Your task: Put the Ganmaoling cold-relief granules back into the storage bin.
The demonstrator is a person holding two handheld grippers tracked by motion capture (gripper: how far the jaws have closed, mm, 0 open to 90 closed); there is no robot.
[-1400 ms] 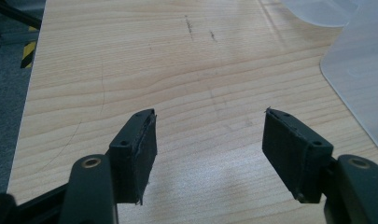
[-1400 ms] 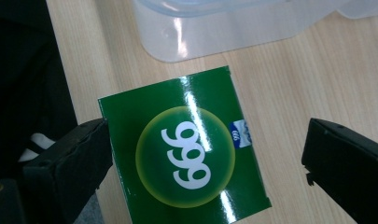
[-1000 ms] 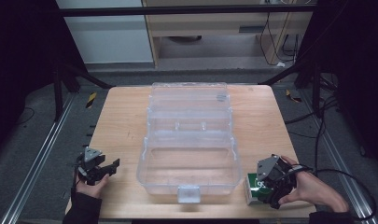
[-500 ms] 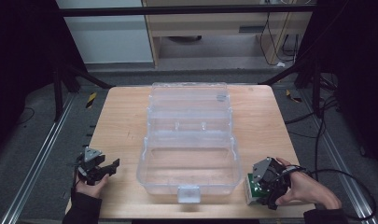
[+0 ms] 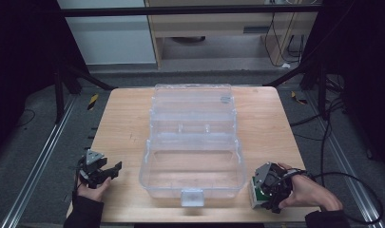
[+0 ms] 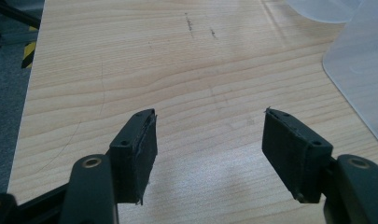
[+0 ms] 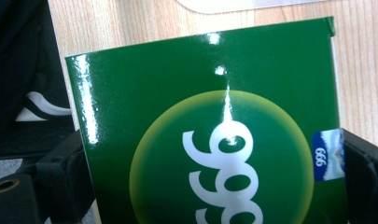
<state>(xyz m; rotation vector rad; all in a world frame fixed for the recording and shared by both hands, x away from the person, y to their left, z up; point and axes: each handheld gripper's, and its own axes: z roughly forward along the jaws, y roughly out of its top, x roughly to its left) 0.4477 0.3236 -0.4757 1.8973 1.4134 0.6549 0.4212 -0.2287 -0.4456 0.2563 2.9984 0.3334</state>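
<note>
The right hand-held gripper (image 5: 262, 192) is standing at 5 o'clock on the worktop (image 5: 128, 133), and its jaws have just been closing around the green box (image 7: 210, 135), touching both its sides. The left hand-held gripper (image 6: 210, 149), at 8 o'clock, is holding its jaws apart over bare wood. A clear case (image 5: 192, 142) is lying open in the middle.

dim, dark surround | glare streaks on green box (image 7: 205, 140) | sharp close-ups
</note>
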